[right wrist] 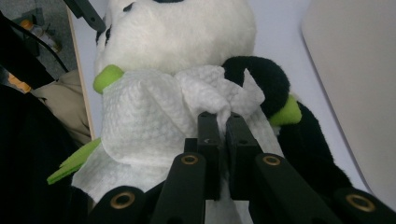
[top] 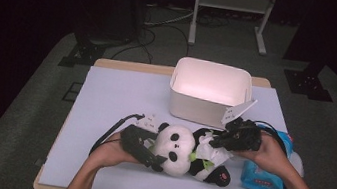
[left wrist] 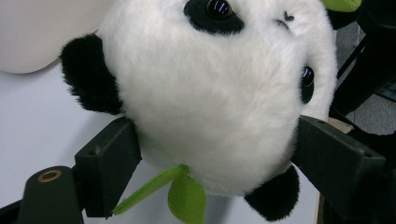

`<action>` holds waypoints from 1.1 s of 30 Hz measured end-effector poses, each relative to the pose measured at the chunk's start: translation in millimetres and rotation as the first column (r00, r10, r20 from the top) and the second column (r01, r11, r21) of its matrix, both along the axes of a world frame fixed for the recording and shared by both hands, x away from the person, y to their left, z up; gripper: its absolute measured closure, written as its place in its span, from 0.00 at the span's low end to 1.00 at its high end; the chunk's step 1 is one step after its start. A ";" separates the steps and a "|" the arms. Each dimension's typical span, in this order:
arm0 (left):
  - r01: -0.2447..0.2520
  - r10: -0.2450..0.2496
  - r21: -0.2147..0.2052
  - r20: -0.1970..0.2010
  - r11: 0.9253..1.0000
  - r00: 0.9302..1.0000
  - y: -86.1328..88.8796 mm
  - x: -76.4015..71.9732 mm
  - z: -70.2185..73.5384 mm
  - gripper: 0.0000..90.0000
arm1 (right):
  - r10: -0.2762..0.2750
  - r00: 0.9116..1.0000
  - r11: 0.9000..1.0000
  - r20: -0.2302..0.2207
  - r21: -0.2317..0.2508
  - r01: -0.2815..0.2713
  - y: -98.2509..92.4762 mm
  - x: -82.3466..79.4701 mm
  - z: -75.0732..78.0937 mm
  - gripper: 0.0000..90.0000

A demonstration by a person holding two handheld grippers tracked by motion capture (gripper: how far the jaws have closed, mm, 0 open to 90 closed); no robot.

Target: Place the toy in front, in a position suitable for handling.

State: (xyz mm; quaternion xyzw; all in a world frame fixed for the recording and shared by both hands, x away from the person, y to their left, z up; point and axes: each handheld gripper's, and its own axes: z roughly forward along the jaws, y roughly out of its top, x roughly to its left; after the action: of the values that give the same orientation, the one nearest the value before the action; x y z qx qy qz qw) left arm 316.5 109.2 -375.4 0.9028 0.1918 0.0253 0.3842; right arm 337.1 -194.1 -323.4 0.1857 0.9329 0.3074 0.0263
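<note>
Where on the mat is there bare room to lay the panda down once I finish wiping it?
The widest bare patch of the white mat lies left of the storage bin, above the left gripper. A narrower strip runs along the near edge below the plush panda. The right side is crowded: right gripper, tissue, blue wipes pack.

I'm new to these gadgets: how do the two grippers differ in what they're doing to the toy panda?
The left gripper has its jaws spread wide around the panda, clamping its round head; the right gripper has its jaws pinched almost together on a thin white wipe draped over the panda's body. The left gripper steadies the toy, while the right gripper works the wipe. Both are hand-held, with black jaws.
</note>
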 end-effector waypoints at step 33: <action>-0.002 0.002 0.002 -0.004 1.000 1.000 -0.2 0.4 -1.4 0.17 | -0.026 0.998 0.999 -0.052 0.019 0.027 -21.5 -23.1 -22.9 0.95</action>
State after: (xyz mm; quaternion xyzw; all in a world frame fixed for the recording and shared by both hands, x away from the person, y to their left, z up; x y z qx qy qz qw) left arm 316.9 109.0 -376.8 0.9030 0.1934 0.0240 0.3828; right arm 314.0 -215.7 -346.2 0.2063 0.9277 0.3112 0.0046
